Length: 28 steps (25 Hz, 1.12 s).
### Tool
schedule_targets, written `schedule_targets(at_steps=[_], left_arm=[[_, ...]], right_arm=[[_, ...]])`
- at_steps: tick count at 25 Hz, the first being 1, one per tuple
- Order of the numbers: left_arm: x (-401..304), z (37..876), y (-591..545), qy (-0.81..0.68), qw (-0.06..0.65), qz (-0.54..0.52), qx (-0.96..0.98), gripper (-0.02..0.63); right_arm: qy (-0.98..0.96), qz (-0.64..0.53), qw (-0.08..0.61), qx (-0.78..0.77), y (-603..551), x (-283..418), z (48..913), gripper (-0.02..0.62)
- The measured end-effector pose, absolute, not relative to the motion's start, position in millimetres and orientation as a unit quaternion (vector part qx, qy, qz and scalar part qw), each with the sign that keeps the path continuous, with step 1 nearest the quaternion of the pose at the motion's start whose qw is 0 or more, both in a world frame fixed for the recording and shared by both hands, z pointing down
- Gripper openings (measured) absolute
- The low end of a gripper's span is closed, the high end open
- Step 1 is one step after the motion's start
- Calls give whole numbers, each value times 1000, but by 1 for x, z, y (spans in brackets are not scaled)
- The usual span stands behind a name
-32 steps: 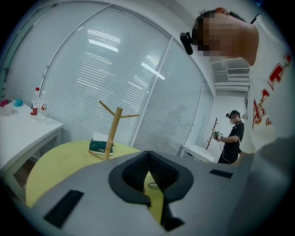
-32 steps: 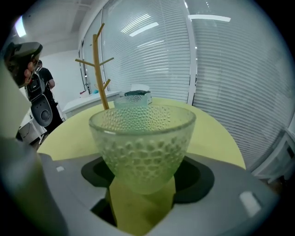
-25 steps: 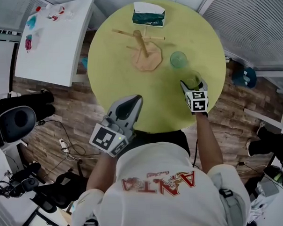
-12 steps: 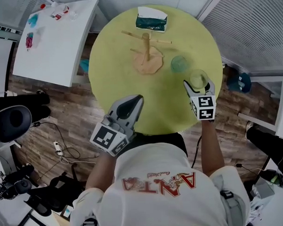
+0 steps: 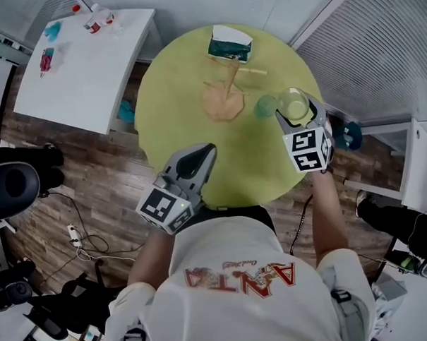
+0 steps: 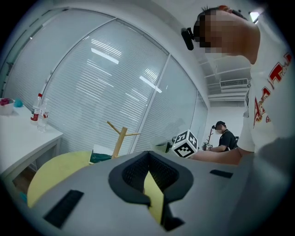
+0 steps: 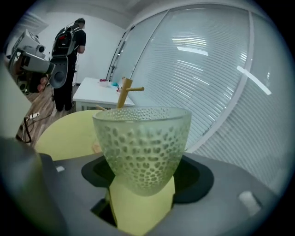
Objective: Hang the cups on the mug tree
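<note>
Two cups. The clear dimpled cup [image 7: 143, 143] looks empty and sits upright, clamped in the right tongs [image 5: 297, 119], up off the yellow surface [image 5: 175, 97]. The green cup [image 5: 267, 105] stands on the surface just beside the one mug tree [image 5: 226, 95]. One tissue box [image 5: 230, 44], white tissue poking out. Left tongs [image 5: 201, 154] closed, empty.

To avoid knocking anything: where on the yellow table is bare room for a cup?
Bare: the table's left half, left of the mug tree, and the near strip in front of the left gripper. Crowded: the far right, where tissue box, mug tree and green cup stand close.
</note>
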<state>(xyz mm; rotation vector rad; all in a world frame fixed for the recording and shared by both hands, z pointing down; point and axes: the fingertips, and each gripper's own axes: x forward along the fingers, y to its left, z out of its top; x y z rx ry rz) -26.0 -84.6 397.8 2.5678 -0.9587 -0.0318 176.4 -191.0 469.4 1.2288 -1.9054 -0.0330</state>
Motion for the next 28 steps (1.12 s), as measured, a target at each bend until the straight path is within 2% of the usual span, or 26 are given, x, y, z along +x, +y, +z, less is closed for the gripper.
schedule_targets(at_steps=[4,10,13,19,28], left_arm=[[-38,389,-81,-338,193,-25,921,9],[-56,386,-76,-339,191,-31,921,9],[-68,387,-74,-346,193,-32,918,9],[-89,388,-73,-356,192,-41,914,9],[-96,380,-75,-344,191,-66,917,9]], right_arm=[[-745,-26,465,477,-198,168,465,342],[-698,-43,571,430,-205,169,518,342],[-687,-43,592,419,-213,167,531,341],[-665,-55,591,454,-230,172,500,341],[-579,-165,692,398,-246,162,452,342]])
